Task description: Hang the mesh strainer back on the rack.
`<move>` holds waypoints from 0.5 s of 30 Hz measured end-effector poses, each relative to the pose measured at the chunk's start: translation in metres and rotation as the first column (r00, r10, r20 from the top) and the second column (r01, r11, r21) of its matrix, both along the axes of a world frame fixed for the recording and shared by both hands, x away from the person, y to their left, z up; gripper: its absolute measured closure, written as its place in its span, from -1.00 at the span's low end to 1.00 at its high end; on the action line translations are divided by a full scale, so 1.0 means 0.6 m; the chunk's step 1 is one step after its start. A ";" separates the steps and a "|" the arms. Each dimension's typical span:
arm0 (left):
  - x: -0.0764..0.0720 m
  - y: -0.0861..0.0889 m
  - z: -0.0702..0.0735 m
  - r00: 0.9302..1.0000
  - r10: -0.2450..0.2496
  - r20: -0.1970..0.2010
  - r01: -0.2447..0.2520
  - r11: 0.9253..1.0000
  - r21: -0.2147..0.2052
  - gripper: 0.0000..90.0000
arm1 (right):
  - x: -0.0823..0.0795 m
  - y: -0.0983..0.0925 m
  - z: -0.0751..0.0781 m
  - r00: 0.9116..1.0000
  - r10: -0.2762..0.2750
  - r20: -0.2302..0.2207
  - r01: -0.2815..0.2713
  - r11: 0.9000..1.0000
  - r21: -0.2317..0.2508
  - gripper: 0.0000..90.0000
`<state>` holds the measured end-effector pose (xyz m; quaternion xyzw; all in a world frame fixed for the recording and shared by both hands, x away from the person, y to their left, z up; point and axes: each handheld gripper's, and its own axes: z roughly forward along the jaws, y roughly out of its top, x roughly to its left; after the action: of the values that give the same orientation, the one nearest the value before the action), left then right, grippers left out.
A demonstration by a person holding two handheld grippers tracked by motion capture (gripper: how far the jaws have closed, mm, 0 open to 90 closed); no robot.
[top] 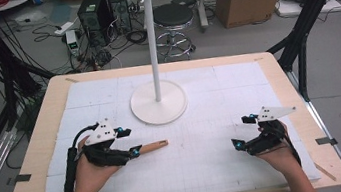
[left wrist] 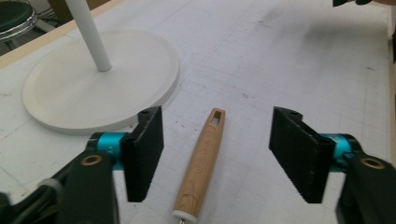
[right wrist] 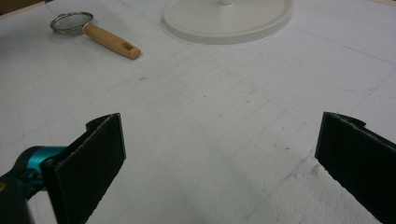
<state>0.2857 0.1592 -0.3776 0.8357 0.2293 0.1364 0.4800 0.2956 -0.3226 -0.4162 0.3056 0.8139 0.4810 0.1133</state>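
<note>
Strainer [right wrist: 95,34] lies flat on the white mat [top: 208,161], left of centre and just in front of the stand [top: 159,102]. Its long axis runs roughly across the table in the high view, tilted a little: the wooden handle [top: 154,145] points toward the middle of the mat, its slotted tip nearest the stand's base, while the mesh bowl [right wrist: 71,21] sits at the other end, toward the person's left hand (in the high view that end is hidden under the gripper). In the right gripper view the bowl rests rim-down at far left and the handle runs right and toward the camera.

Left gripper [left wrist: 215,156] hovers over the handle with its jaws spread wide on either side of it; neither pad touches the wood, and the handle lies lengthwise between them, hang-hole end pointing away. No earlier look is on hand.

Right gripper [right wrist: 219,168] rests at the mat's right side, well apart from the strainer, jaws spread with bare mat between them.
</note>
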 end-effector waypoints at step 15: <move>0.018 -0.014 -0.014 0.999 0.001 -0.044 0.004 0.995 0.098 -0.48 | -0.002 -0.005 0.003 1.000 -0.004 0.001 0.004 1.000 0.014 -0.99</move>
<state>0.2963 0.1509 -0.3862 0.8612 0.2323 0.1286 0.4334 0.2941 -0.3258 -0.4143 0.3080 0.8097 0.4867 0.1124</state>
